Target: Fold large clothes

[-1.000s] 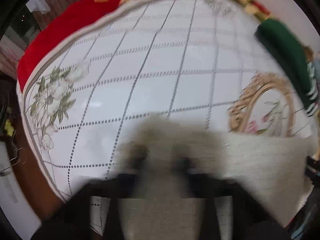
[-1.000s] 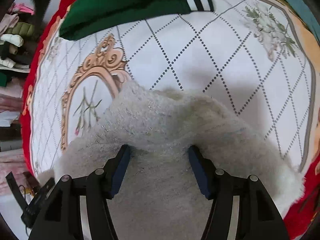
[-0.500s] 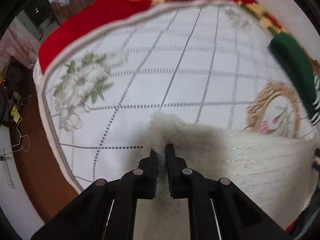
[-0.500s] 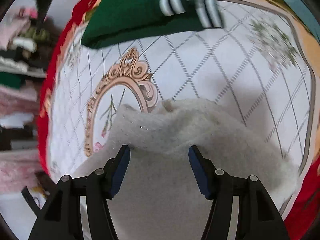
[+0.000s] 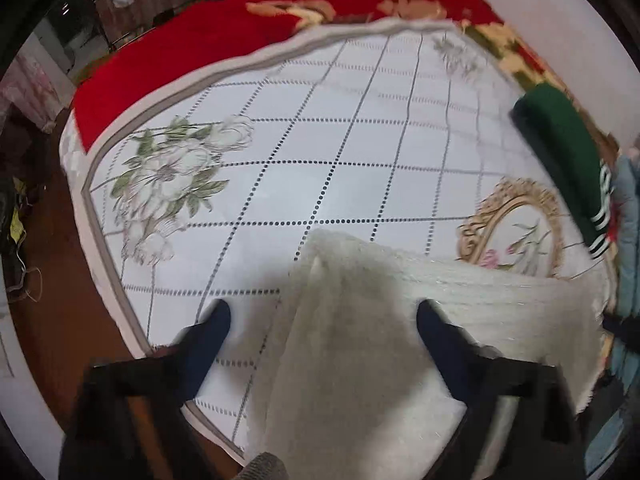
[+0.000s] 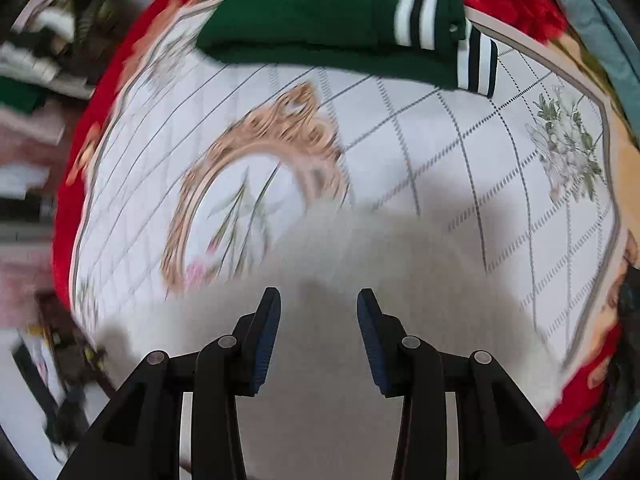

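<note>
While the white quilted bedspread with dotted grid lines (image 5: 360,128) fills most of both wrist views over a red floral blanket (image 5: 208,40), the task's thing, a cream fuzzy knitted garment (image 5: 360,340), lies along the near edge of the bed. In the left wrist view its long axis runs from about 6 o'clock out toward 3 o'clock, with a raised folded corner at about 12 o'clock from the left hand-held gripper (image 5: 322,314). A folded dark green garment with white stripes (image 6: 328,8) sits well apart, at 12 o'clock in the right wrist view.

That left hand-held gripper stands wide, its jaws having just opened; the cream fabric lies between and under them, but the pads do not press on it. The right hand-held gripper (image 6: 318,306) is at a narrower gap, its jaws having just been closing, with blurred cream fabric (image 6: 320,360) directly beneath and nothing clearly pinched.

Judging by this, the raised corner is nearer the left hand, so a next grasp there would fall to it, reaching straight ahead.
</note>
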Demonstrator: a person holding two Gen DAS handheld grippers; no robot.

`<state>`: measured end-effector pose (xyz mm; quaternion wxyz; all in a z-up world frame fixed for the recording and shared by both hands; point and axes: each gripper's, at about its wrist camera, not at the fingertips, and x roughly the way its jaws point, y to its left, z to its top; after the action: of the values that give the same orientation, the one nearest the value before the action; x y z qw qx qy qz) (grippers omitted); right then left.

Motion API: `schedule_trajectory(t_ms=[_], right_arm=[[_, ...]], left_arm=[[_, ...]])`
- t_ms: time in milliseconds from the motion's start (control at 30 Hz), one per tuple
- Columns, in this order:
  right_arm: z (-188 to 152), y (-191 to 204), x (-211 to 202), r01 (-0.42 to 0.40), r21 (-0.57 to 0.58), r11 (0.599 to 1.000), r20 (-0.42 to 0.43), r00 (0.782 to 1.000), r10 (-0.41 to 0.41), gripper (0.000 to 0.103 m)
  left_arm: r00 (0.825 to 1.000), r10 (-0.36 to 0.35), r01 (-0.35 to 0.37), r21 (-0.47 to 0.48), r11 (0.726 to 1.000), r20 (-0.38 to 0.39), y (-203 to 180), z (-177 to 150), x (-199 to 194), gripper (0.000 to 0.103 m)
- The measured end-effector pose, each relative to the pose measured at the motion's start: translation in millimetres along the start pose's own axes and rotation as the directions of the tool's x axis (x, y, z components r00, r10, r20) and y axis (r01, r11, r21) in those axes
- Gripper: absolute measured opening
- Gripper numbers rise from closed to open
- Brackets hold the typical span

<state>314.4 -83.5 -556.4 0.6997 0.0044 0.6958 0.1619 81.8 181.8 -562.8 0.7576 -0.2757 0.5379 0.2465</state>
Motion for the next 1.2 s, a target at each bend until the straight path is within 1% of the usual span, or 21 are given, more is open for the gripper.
schedule_trajectory(t_ms=[67,133,200,233,267,333,367,433,467,500,533,567,633,667,733,767,833,1000,1067,1133,1200], right_arm=[[-22,9,11,-0.003,-0.050,0.999,-0.082,0.997,-0.002,0.042],[-42,13,52,-0.003,-0.071,0.997,-0.203,0.979,-0.012,0.042],[-54,12,98,0.033,-0.093,0.995,-0.244,0.968,-0.055,0.042],[-56,11,110,0.044,-0.089,0.995,-0.220,0.974,-0.063,0.044],[-55,14,112,0.058,-0.081,0.995,-0.205,0.976,-0.073,0.044],[-51,27,106,0.113,-0.123,0.986,-0.227,0.964,-0.139,0.044],[-51,27,103,0.113,-0.132,0.985,-0.230,0.963,-0.141,0.045],[-52,20,95,0.078,-0.112,0.991,-0.230,0.968,-0.102,0.045],[-53,17,92,0.061,-0.105,0.993,-0.230,0.970,-0.084,0.045],[-53,14,89,0.044,-0.099,0.994,-0.230,0.971,-0.066,0.045],[-53,10,86,0.023,-0.091,0.996,-0.231,0.972,-0.043,0.045],[-53,6,84,0.011,-0.083,0.996,-0.232,0.972,-0.030,0.045],[-53,-2,80,-0.017,-0.057,0.998,-0.238,0.971,0.003,0.045],[-52,-6,77,-0.035,-0.036,0.999,-0.244,0.969,0.025,0.045],[-51,-13,74,-0.067,0.000,0.998,-0.258,0.964,0.065,0.045],[-50,-18,72,-0.086,0.026,0.996,-0.267,0.959,0.090,0.045],[-47,-22,64,-0.109,0.048,0.993,-0.269,0.956,0.118,0.045],[-44,-35,29,-0.143,0.082,0.986,-0.204,0.966,0.157,0.045],[-43,-41,23,-0.144,0.084,0.986,-0.189,0.969,0.157,0.049],[-51,-43,30,-0.135,0.077,0.988,-0.202,0.968,0.148,0.050],[-56,-42,56,-0.108,0.065,0.992,-0.241,0.963,0.120,0.050]], left_arm=[[1.000,0.014,-0.014,-0.049,0.999,-0.002,8,-17,-10,0.096],[0.999,0.044,-0.047,-0.117,0.992,-0.022,19,-37,-18,0.096],[0.998,0.034,-0.045,-0.207,0.977,-0.059,34,-65,-24,0.096],[0.997,0.024,-0.043,-0.245,0.969,-0.079,36,-74,-23,0.096],[0.993,-0.002,-0.033,-0.301,0.953,-0.115,42,-93,-21,0.096],[0.982,-0.077,0.002,-0.388,0.921,-0.175,42,-123,-12,0.096],[0.967,-0.133,0.023,-0.448,0.894,-0.217,44,-142,-2,0.096],[0.941,-0.232,0.074,-0.520,0.851,-0.246,41,-162,13,0.096],[0.921,-0.300,0.112,-0.569,0.815,-0.248,39,-169,30,0.096],[0.913,-0.337,0.137,-0.606,0.784,-0.229,39,-171,40,0.094],[0.912,-0.357,0.156,-0.634,0.758,-0.203,41,-171,48,0.094],[0.928,-0.335,0.149,-0.660,0.737,-0.164,44,-168,55,0.093],[0.951,-0.291,0.141,-0.690,0.710,-0.104,48,-164,59,0.076],[0.969,-0.238,0.132,-0.690,0.711,-0.061,47,-158,55,0.069],[0.988,-0.154,0.112,-0.637,0.763,-0.010,38,-141,41,0.032],[0.994,-0.108,0.097,-0.591,0.801,0.016,31,-128,33,0.026],[0.993,-0.084,0.116,-0.511,0.852,0.085,21,-99,22,0.015],[0.968,-0.143,0.222,-0.435,0.873,0.206,25,-35,17,0.013],[0.954,-0.201,0.278,-0.404,0.872,0.222,30,-19,26,0.014],[0.952,-0.242,0.299,-0.410,0.861,0.186,41,-17,42,0.026],[0.943,-0.297,0.332,-0.435,0.837,0.149,48,-21,67,0.037]])
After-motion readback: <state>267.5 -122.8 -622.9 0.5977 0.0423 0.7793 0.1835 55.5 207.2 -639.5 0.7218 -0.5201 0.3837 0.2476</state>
